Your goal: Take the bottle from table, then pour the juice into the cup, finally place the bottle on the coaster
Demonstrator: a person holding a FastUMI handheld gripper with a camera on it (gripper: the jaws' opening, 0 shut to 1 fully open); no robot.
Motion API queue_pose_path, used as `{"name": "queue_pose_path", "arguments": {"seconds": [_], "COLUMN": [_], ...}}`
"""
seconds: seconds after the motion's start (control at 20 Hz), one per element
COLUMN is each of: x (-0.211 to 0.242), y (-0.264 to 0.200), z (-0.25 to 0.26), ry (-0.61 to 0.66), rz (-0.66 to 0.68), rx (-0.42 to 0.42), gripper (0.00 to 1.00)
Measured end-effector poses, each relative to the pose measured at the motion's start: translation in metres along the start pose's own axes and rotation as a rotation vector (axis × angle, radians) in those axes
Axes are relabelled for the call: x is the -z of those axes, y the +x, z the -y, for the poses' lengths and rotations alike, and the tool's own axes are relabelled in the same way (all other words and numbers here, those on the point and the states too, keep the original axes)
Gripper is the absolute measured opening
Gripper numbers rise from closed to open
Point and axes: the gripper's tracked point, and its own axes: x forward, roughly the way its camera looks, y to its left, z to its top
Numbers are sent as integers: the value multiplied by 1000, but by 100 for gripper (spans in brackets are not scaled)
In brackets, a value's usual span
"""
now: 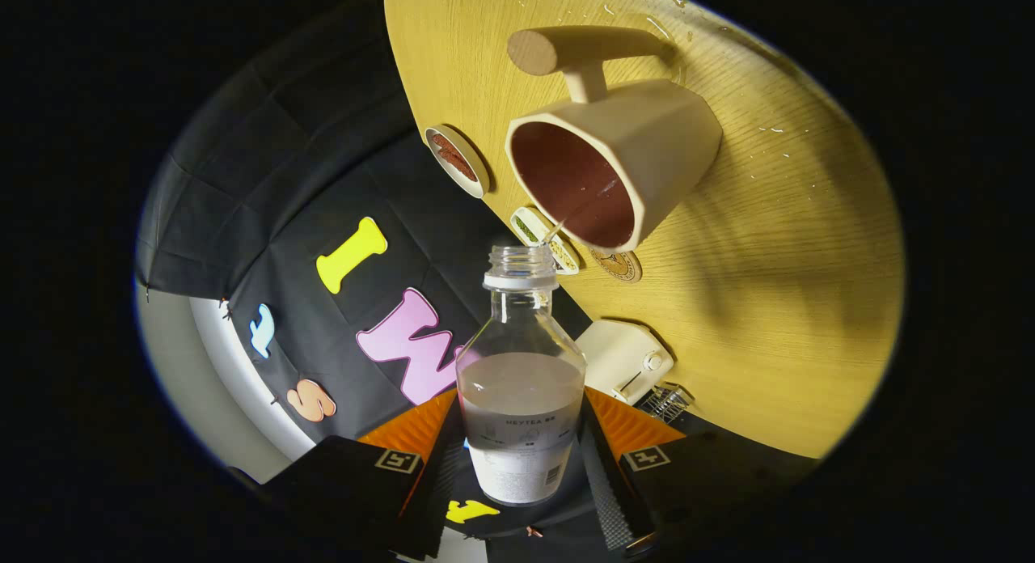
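- While the tongs point(521, 458) are tipped hard over, with the bottle point(521, 385) gripped between them by its lower body and both fingers pressing its sides, the pale juice inside lies well up the bottle and a thin stream leaves the open neck; any wobble of the wrist could throw that stream off line
- Beyond the tongs and a little to the left, a small round dish point(458, 161) with something reddish-brown in it sits on the tabletop point(768, 304); a stray splash that way would foul it
- Straight ahead of the bottle's mouth, a small flat piece point(543, 238), perhaps the coaster though I cannot tell, lies right under the stream's path; if the pour falls short of the rim, juice would land there
- Ahead and slightly right stands the cup point(614, 171), its dark inside open toward the tongs, a long handle point(582, 53) beyond it; the stream reaches just inside the near rim, so the margin looks thin
- Right of the bottle, near the tongs, a pale boxy object point(621, 357) rests on the tabletop; a careless swing back upright could knock it
- Farther right, small wet spots point(768, 130) mark the wood; tipping faster would likely add more; judging by the tilted scene, the hand holds the tongs rolled steeply, in a pouring pose
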Motion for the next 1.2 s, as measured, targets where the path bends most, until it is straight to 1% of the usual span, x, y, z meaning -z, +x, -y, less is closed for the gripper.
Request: {"name": "queue_pose_path", "arguments": {"seconds": [0.25, 0.55, 0.85, 1.2], "x": [0, -6, -13, -10], "y": [-1, -2, -3, -2], "z": [-8, -13, -17, -19], "ry": [61, 115, 137, 123], "rz": [8, 6, 20, 19], "rx": [-20, -15, -12, -6], "gripper": [75, 76, 76, 76]}}
